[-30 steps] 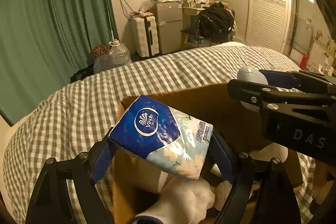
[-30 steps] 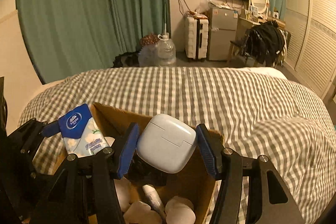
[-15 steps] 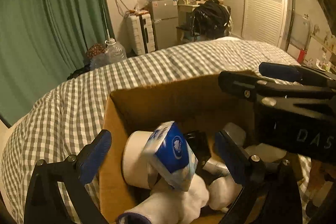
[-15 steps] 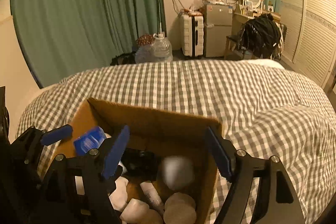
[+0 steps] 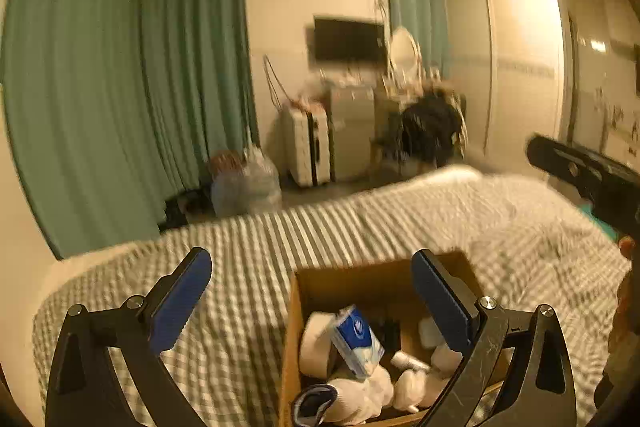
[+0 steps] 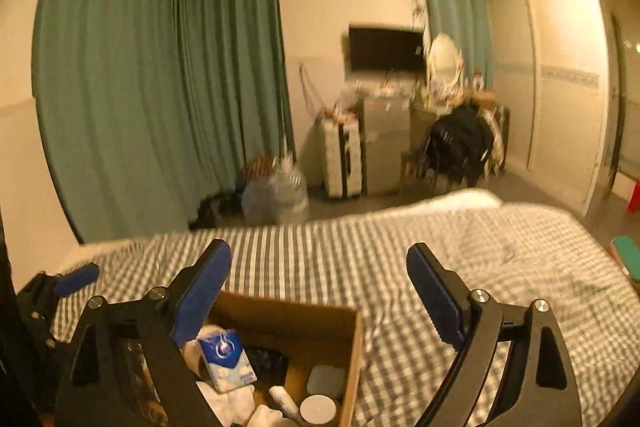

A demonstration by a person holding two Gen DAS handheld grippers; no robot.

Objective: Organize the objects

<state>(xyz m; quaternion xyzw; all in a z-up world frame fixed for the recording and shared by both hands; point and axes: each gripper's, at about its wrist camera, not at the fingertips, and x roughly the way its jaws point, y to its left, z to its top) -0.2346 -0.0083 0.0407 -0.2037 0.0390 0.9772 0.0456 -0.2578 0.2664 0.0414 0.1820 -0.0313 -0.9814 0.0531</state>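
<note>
left gripper [image 5: 312, 283]: jaws spread wide, nothing between them, held above the checked bed [image 5: 248, 267] with the cardboard box [image 5: 360, 275] below and slightly to my right. right gripper [image 6: 320, 275]: jaws likewise wide and empty, above the far rim of the same box.

contents noted: the blue tissue pack [image 5: 357, 341] stands tilted on end inside the box, leaning against a white roll [image 5: 314, 345]; in the right view the pack [image 6: 226, 357] sits near the left wall. the white earbud case [image 6: 326, 381] lies toward the right wall, beside a small tube [image 6: 284, 401] and a round lid [image 6: 318, 409]. white cloth items [image 5: 360, 393] fill the near end.

assessment: both items appear deposited; the step in hand is clearing away from the box. both views are blurred, so finer detail is not confirmed.

recommendation: i should lift straight up before travelling sideways, keeping my fingers off the cardboard rim so the box is not dragged across the soft bedding. the tilted pack may topple; acceptable, provided it stays inside.
</note>
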